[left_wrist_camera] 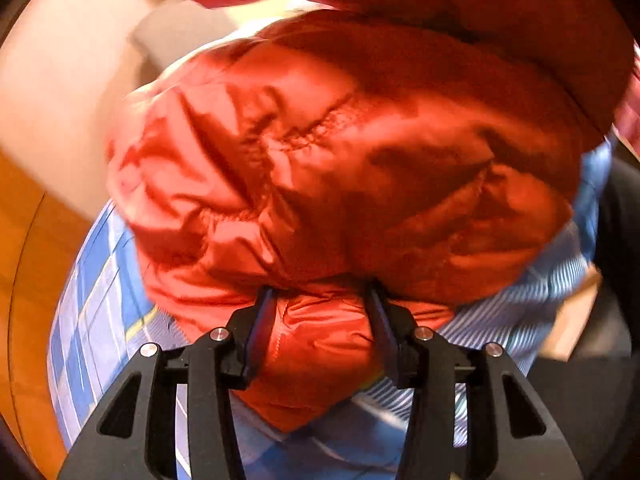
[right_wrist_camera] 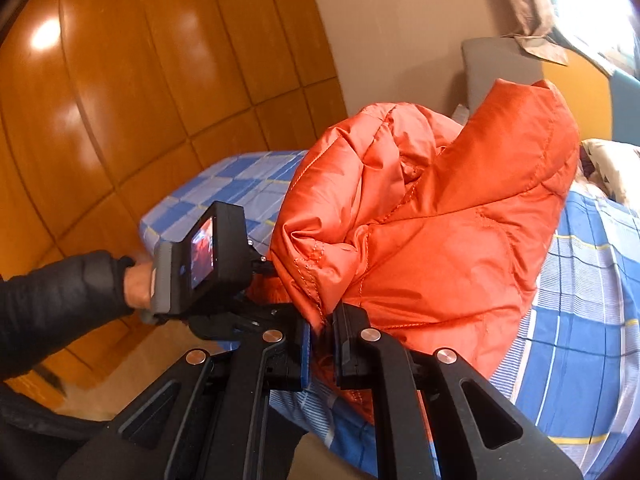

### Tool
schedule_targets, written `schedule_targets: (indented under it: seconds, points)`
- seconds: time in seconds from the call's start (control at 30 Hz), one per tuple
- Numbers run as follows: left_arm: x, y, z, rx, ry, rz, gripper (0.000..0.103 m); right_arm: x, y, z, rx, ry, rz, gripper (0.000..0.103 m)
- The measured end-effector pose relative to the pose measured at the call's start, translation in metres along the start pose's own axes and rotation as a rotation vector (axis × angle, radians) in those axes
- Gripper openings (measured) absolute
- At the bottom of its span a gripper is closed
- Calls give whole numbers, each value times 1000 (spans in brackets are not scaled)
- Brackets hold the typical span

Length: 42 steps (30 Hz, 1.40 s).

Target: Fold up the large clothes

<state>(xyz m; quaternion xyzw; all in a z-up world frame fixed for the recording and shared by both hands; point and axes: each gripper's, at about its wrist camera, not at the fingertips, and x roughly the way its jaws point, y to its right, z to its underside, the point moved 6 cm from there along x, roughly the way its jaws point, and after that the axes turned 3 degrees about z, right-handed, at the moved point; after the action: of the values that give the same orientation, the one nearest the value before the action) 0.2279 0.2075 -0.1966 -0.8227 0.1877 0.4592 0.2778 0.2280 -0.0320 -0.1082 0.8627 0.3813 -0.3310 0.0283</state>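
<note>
Orange puffer jacket (right_wrist_camera: 440, 216) held up over the bed (right_wrist_camera: 580, 300), both grippers on it.

Left hand-held gripper (left_wrist_camera: 322, 300): jaws partly apart, clamped on a thick padded fold of the jacket (left_wrist_camera: 340, 160); fabric fills the gap and bulges past both fingers. Right hand-held gripper (right_wrist_camera: 323, 322): jaws nearly together, pinching a thin stitched edge of the jacket. The jacket hangs bunched and creased above the blue checked bedsheet (left_wrist_camera: 100, 300), its lower part near the bed's front edge. In the right wrist view the person's hand (right_wrist_camera: 138, 284), in a black sleeve (right_wrist_camera: 52, 304), grips the left gripper's handle, just left of the jacket. Wooden wall panels (right_wrist_camera: 120, 100) behind. Left view is motion-blurred.
</note>
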Motion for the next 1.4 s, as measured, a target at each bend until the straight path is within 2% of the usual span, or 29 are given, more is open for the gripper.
schedule_targets:
  seconds: [0.1, 0.2, 0.4, 0.7, 0.9, 1.07, 1.4]
  points:
    - [2, 1, -5, 81, -11, 42, 46, -6, 1, 0, 10, 10, 18, 8]
    - [3, -1, -8, 121, -12, 90, 46, -4, -6, -3, -14, 3, 45, 8]
    - [9, -22, -5, 112, 10, 141, 46, 9, -30, -1, -99, -28, 80, 8]
    - [9, -44, 5, 103, 17, 171, 46, 38, -77, 6, -285, -94, 109, 8]
    - [17, -59, 7, 90, 26, 185, 46, 50, -99, 16, -342, -112, 123, 8]
    - [20, -64, 11, 108, 24, 193, 46, 54, -104, 20, -365, -106, 116, 8]
    - [18, -66, 8, 127, 10, 209, 46, 52, -108, 20, -554, -115, 127, 8]
